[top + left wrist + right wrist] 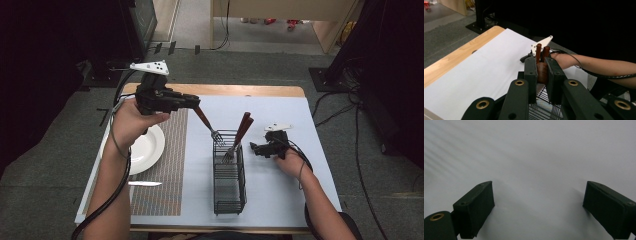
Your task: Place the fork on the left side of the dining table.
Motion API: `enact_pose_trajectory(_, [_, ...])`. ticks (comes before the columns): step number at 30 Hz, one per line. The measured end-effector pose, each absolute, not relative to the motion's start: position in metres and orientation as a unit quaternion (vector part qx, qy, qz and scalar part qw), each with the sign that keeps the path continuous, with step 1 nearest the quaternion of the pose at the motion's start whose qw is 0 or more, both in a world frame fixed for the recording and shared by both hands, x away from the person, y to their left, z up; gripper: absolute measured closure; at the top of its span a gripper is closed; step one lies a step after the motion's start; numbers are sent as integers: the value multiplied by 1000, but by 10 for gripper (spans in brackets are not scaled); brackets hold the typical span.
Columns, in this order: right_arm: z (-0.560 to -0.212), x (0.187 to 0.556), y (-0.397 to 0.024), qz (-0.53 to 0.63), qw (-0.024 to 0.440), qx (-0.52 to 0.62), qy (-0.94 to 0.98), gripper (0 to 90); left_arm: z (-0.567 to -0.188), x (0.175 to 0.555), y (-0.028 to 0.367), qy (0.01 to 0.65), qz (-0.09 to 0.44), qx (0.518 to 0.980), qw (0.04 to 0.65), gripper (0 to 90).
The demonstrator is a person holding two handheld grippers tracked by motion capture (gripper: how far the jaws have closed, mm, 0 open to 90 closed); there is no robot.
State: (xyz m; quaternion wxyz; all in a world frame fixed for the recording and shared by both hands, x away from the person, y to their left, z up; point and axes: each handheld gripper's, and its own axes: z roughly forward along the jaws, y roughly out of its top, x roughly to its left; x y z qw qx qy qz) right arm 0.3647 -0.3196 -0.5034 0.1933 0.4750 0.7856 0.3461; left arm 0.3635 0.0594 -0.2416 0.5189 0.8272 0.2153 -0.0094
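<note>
White paper covers the table (280,200). On it we see a black wire basket (229,190) holding two brown-handled utensils (242,131). Our left gripper (196,103) clamps a third fork (209,126) just above the basket; its handle end (542,72) shows between the pads. Our right gripper (537,207) rests wide, empty.

Black grippers (192,102), brass rivets, white plates, black cables.
</note>
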Motion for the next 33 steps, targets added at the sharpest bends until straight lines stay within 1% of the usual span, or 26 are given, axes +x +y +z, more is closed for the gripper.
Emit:
enact_pose_trajectory(10, [-503, 365, -319, 347, 193, 476, 785, 91, -234, 362, 81, 230, 10, 809, 540, 817])
enact_pose_trajectory(14, [-503, 365, -320, 347, 193, 476, 785, 91, -233, 363, 87, 235, 20, 809, 538, 817])
enact_pose_trajectory(18, [-503, 365, -320, 347, 192, 475, 785, 91, -235, 376, 97, 252, 29, 806, 534, 817])
enact_pose_trajectory(24, [-504, 365, -320, 347, 193, 475, 785, 91, -240, 393, 101, 268, 41, 809, 522, 818])
enact_pose_trajectory(33, [-504, 365, -320, 347, 192, 476, 785, 91, -254, 430, 118, 306, 54, 798, 516, 817])
